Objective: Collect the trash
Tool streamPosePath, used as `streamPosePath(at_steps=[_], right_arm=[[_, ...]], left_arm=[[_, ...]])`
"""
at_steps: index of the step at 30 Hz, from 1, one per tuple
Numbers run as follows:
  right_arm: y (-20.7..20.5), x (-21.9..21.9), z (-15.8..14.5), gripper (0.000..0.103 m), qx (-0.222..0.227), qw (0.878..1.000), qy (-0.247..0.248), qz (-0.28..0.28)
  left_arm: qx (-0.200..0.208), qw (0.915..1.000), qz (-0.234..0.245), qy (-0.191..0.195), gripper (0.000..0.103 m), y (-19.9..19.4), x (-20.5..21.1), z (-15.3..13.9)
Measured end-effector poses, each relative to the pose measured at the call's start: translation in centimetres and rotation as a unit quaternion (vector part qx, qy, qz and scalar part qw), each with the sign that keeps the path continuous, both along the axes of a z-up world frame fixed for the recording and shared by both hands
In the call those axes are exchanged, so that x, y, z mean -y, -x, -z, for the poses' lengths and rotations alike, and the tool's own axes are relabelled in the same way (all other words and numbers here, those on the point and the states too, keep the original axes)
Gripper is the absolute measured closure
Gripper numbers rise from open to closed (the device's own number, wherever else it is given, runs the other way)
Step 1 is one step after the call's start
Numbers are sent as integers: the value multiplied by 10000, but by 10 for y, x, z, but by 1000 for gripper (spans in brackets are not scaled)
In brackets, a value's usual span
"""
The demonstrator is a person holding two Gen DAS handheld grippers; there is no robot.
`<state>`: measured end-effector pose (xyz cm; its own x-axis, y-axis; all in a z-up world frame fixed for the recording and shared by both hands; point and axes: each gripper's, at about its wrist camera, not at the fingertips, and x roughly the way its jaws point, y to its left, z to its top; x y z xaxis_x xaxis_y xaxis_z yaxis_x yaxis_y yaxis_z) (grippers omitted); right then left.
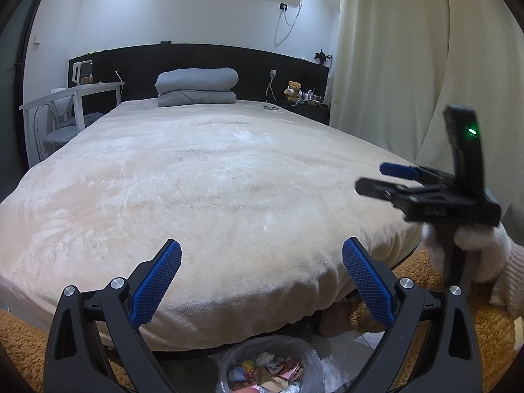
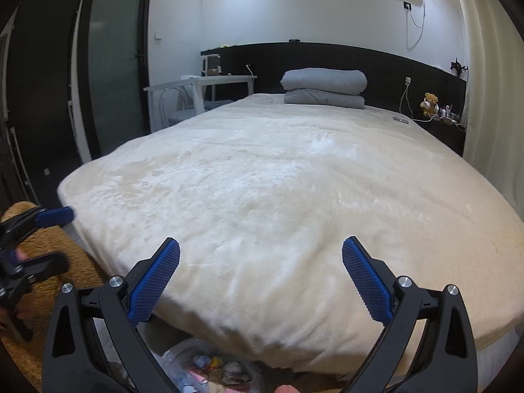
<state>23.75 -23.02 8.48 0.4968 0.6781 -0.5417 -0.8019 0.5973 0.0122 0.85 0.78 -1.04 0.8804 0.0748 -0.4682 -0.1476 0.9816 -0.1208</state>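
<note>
A trash bin (image 1: 270, 365) lined with clear plastic stands on the floor at the foot of the bed, holding several crumpled papers and wrappers. It also shows in the right wrist view (image 2: 213, 371), partly hidden by the gripper. My left gripper (image 1: 262, 262) is open and empty above the bin, at the bed's foot edge. My right gripper (image 2: 261, 260) is open and empty over the bed's foot edge. The right gripper also shows in the left wrist view (image 1: 376, 180), held by a white-gloved hand. The left gripper shows blurred in the right wrist view (image 2: 55, 239).
A large bed with a cream blanket (image 1: 196, 180) fills both views, with a folded grey quilt (image 1: 196, 86) at its head. A brown fluffy rug (image 1: 19, 340) lies on the floor. A white desk (image 1: 75, 95) stands left, cream curtains (image 1: 393, 49) right, a teddy bear (image 1: 293, 90) on the shelf.
</note>
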Motion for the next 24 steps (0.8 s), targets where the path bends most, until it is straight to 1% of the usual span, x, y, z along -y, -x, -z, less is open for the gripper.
streamPosePath(at_steps=[1,3,4,6,8,9,11,14,16,17,19,21,24], right_arm=[[-21,-7,1,5,70,9998,109,178],[-73,-21,9,5,151,9963,419,732],[-104,-25,16,5,83,9933,532,1025],[-157,-28,32,5,-213,9848,736,1557],[-203,-26,47,5,-571,9763,778,1937],[-222,-27,55,5,-620,9721,878,2084],[-249,-28,68,5,-540,9665,1110,2252],[-273,-25,90,5,-771,9638,1180,2263],[-282,-25,100,5,-1009,9607,1283,2244],[-284,-26,104,5,-1071,9613,1348,2151],[-281,-31,107,5,-1143,9644,1412,1923],[-277,-32,105,5,-1102,9660,1403,1870],[-268,-26,91,5,-1019,9710,1130,1844]], left_arm=[[-46,10000,2,55,7,-2,-1,2],[-188,9997,-21,152,7,-5,-2,6],[-254,9995,-30,203,7,-7,-4,9],[-382,9989,-70,256,7,-12,-6,13],[-514,9981,-102,332,7,-17,-11,18],[-561,9975,-96,414,7,-20,-13,20],[-652,9963,-117,554,7,-25,-18,25],[-794,9943,-181,692,7,-31,-24,30],[-850,9934,-237,738,7,-35,-27,31],[-857,9933,-257,726,7,-36,-27,31],[-863,9936,-265,673,7,-39,-26,29],[-845,9938,-235,684,7,-40,-25,28],[-889,9932,-269,695,7,-41,-25,29]])
